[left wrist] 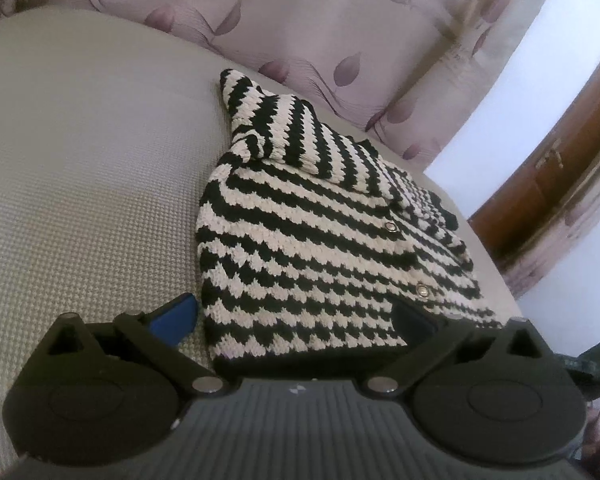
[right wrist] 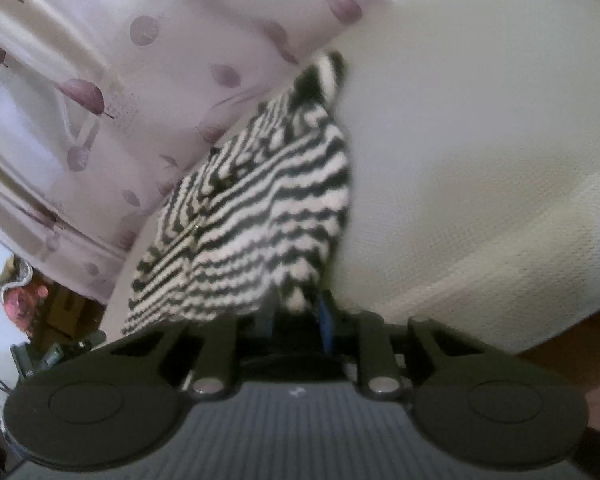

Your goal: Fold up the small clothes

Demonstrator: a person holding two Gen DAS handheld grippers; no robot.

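A black-and-white striped knit sweater [left wrist: 324, 232] lies on a beige textured cushion [left wrist: 80, 184], one sleeve folded across its upper part and two metal snaps showing. My left gripper [left wrist: 296, 316] stands open at the sweater's near hem. Its blue-padded left finger [left wrist: 176, 320] rests on the cushion beside the hem, and its right finger [left wrist: 412, 320] lies on the knit. In the blurred right wrist view the sweater [right wrist: 252, 216] stretches away. My right gripper [right wrist: 298, 312] is shut on a bunched bit of the sweater's near corner, held between the blue pads [right wrist: 325, 320].
A pale curtain [left wrist: 340, 32] with purple leaf prints hangs behind the cushion. A wooden door [left wrist: 552, 168] stands at the right in the left wrist view. The cushion's edge [right wrist: 480, 320] drops off nearby, and some clutter [right wrist: 24, 296] sits low at the left.
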